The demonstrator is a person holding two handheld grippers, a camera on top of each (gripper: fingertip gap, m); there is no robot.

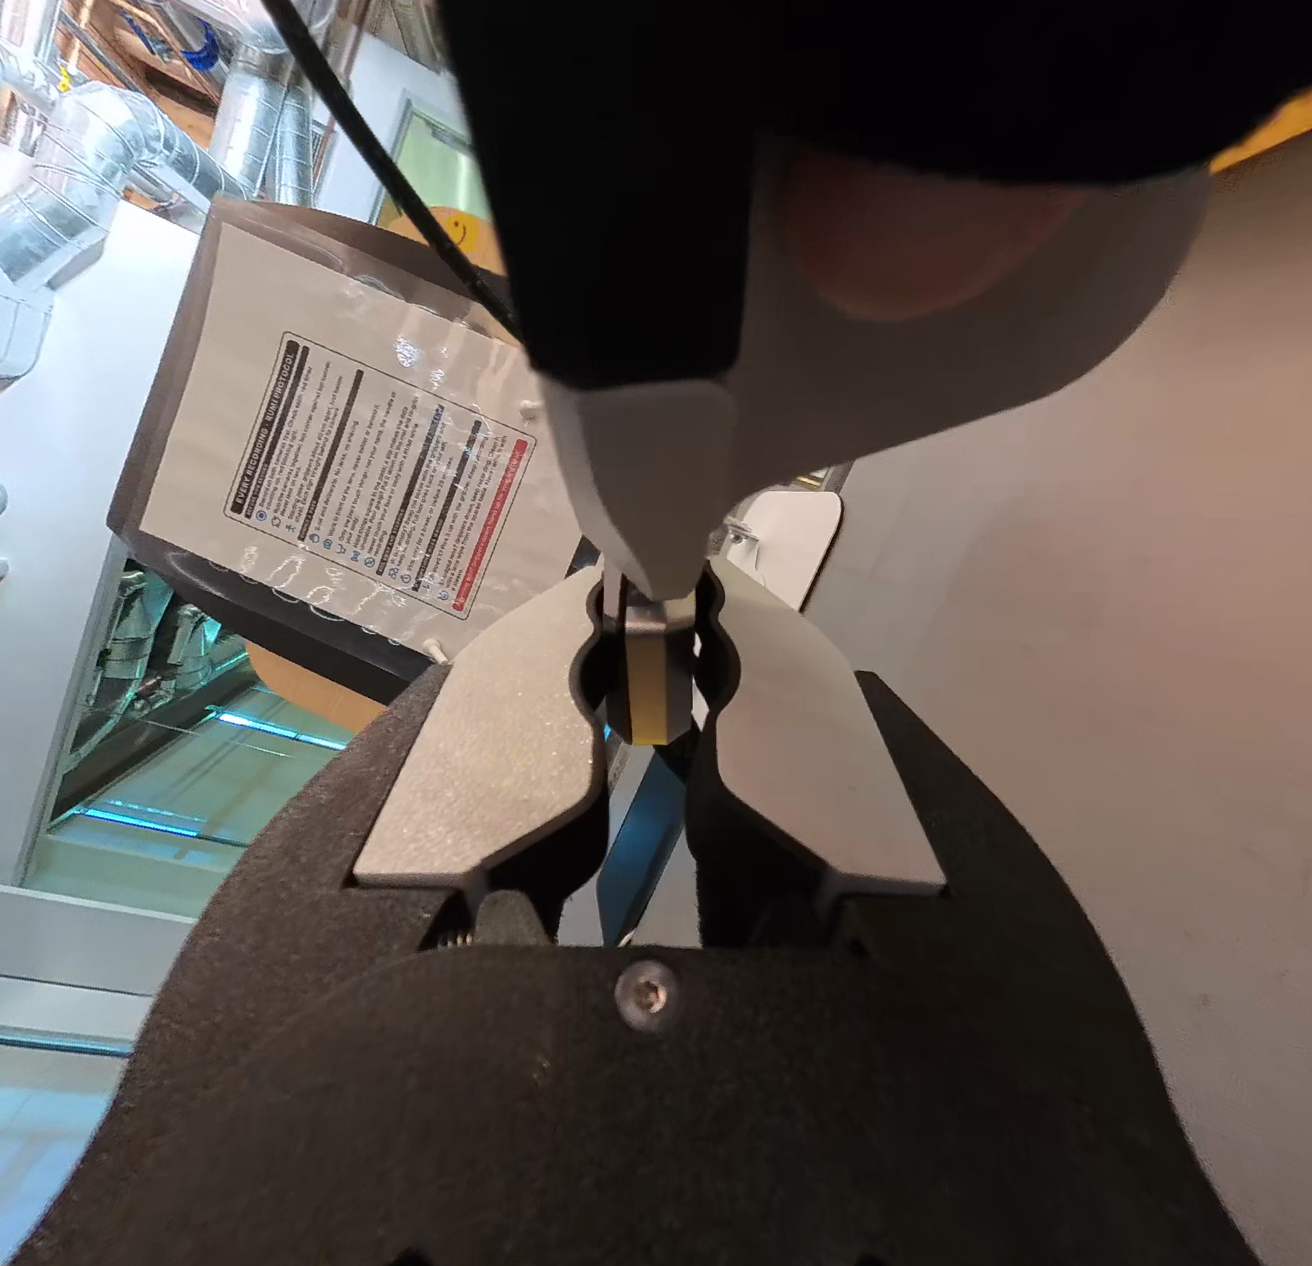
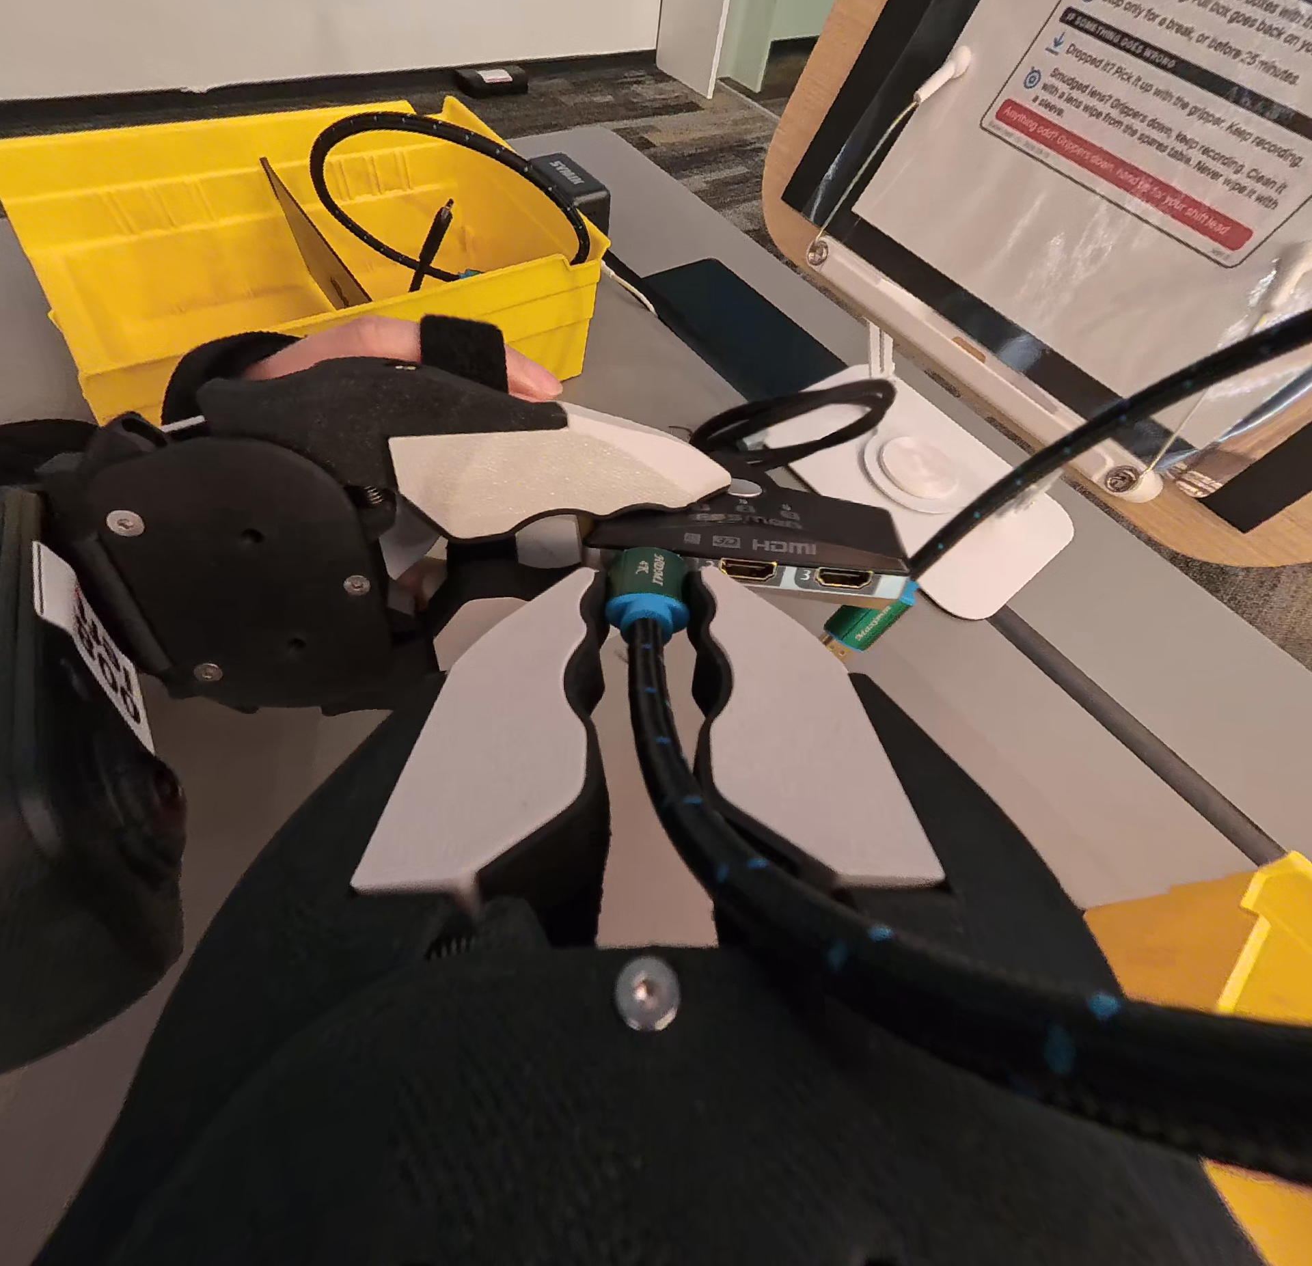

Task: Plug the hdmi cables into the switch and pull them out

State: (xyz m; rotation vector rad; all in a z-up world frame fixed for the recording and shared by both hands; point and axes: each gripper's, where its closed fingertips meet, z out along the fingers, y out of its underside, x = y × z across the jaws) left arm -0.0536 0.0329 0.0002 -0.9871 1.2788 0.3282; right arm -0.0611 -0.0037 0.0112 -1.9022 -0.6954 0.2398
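Observation:
In the right wrist view my right gripper is shut on a green HDMI plug with a blue collar. The plug sits at the leftmost port of the black switch. Two more ports show open to its right. My left gripper comes in from the left and is shut on the switch's left end, holding it above the table. A second green plug lies loose by the switch's right corner. In the left wrist view my left gripper clamps the switch edge-on, with a finger of the right gripper just beyond.
A yellow bin with a coiled black cable stands at the back left. A wooden board with a laminated sheet on a white base stands at the right. Another yellow bin is at the near right. There is about 4 cm between the tips of the two grippers.

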